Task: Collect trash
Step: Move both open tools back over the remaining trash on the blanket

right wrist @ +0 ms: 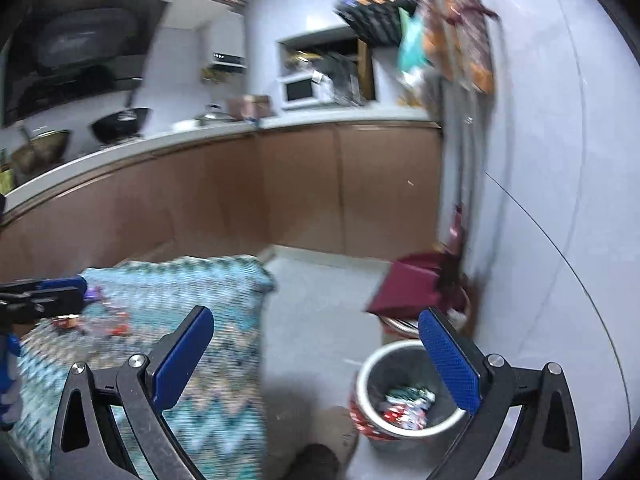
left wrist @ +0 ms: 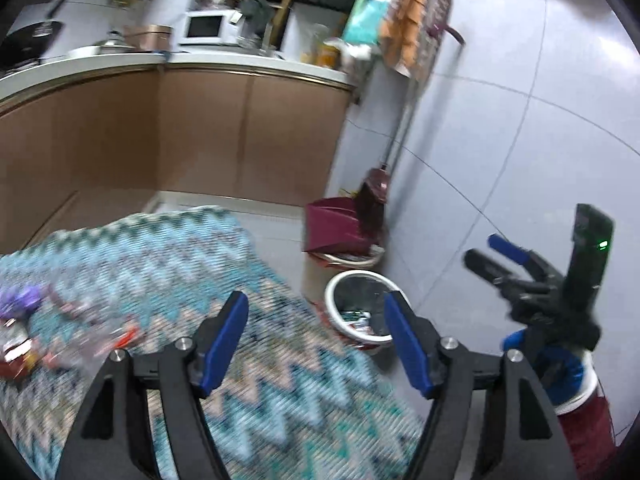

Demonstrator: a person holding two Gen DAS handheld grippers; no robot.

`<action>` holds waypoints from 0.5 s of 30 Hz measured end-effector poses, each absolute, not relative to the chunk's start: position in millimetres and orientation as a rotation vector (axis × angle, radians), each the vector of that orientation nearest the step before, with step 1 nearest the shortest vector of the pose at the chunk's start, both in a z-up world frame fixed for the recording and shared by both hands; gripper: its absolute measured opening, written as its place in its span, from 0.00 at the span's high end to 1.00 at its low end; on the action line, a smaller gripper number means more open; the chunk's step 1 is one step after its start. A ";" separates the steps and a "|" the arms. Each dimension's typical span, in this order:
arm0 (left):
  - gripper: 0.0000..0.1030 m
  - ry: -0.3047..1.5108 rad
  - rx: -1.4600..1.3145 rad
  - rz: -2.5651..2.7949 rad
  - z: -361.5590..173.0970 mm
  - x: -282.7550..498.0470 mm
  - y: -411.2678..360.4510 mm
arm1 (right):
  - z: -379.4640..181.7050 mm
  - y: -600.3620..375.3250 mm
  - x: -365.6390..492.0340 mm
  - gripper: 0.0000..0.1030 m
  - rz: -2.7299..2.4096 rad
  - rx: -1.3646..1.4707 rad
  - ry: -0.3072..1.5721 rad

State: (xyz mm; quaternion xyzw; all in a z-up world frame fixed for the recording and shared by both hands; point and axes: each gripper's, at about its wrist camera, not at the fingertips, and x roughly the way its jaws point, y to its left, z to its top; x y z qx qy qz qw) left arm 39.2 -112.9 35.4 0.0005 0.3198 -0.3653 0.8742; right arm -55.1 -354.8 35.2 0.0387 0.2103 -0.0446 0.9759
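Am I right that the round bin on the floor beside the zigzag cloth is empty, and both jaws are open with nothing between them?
Not quite: the round bin already holds wrappers, as the right wrist view shows. The rest stands: it sits beside the zigzag cloth, and both jaws are open and empty.

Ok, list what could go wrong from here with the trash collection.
1. Wrappers still lie on the zigzag tablecloth, some near its edge; a hasty reach could knock them onto the floor.
2. The waste bin stands low beside the table, so a drop from up here may miss it.
3. Both views are blurred, so the open left gripper and right gripper could collide.
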 end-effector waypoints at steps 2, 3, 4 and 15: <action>0.33 0.663 -0.019 -0.725 34.7 31.8 -81.3 | 42.4 -332.0 -58.0 0.00 -0.057 0.055 0.424; 0.33 0.661 -0.025 -0.706 32.7 30.6 -70.2 | 45.3 -318.6 -58.0 0.00 -0.043 0.045 0.430; 0.33 0.658 -0.032 -0.686 32.6 28.9 -54.9 | 46.8 -308.1 -58.1 0.00 -0.033 0.043 0.433; 0.33 0.675 -0.103 -0.374 -7.7 43.3 111.2 | 46.0 -199.8 -23.3 0.07 0.240 0.016 0.495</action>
